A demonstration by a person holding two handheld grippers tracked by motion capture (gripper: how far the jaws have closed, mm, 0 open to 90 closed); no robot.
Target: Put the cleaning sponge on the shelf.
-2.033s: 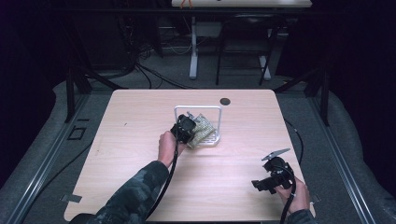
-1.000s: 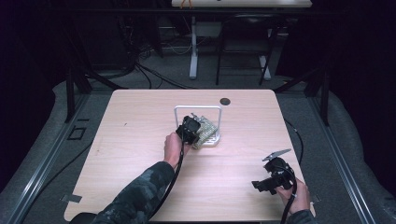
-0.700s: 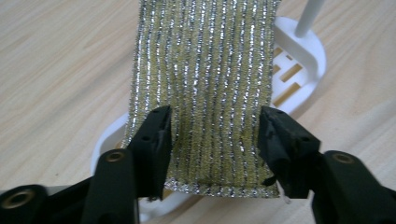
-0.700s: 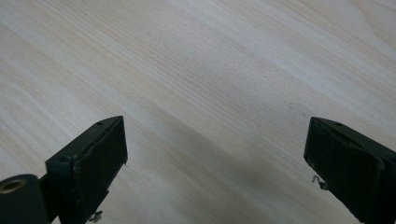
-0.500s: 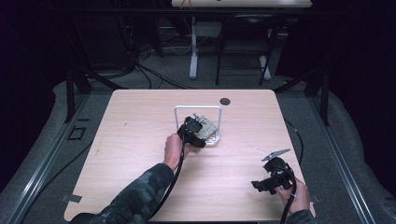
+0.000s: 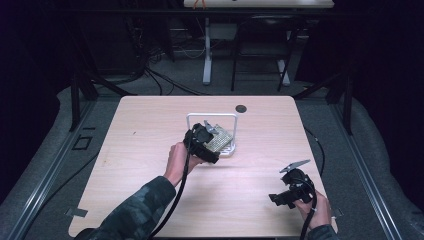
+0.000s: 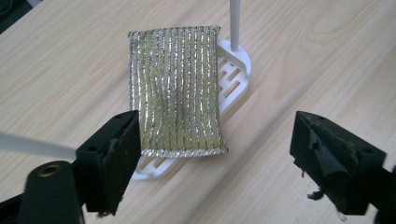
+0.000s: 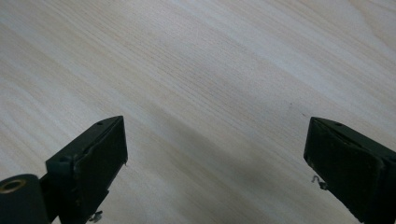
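Both grippers gape empty: the left gripper (image 7: 215, 154), frame centre, faces the sponge (image 7: 176, 88) draped on its white rack (image 7: 233, 70), likely to grasp; the right gripper (image 8: 215, 172) idles lower right.

This looks like a lab or a recording studio. A pale wooden bench (image 6: 150, 150) stands on grey carpet (image 6: 50, 165) under dark surroundings. Beyond the jaws, behind the bench, black cables (image 6: 165, 80) lie on the floor near the white legs of another desk (image 6: 207, 50).
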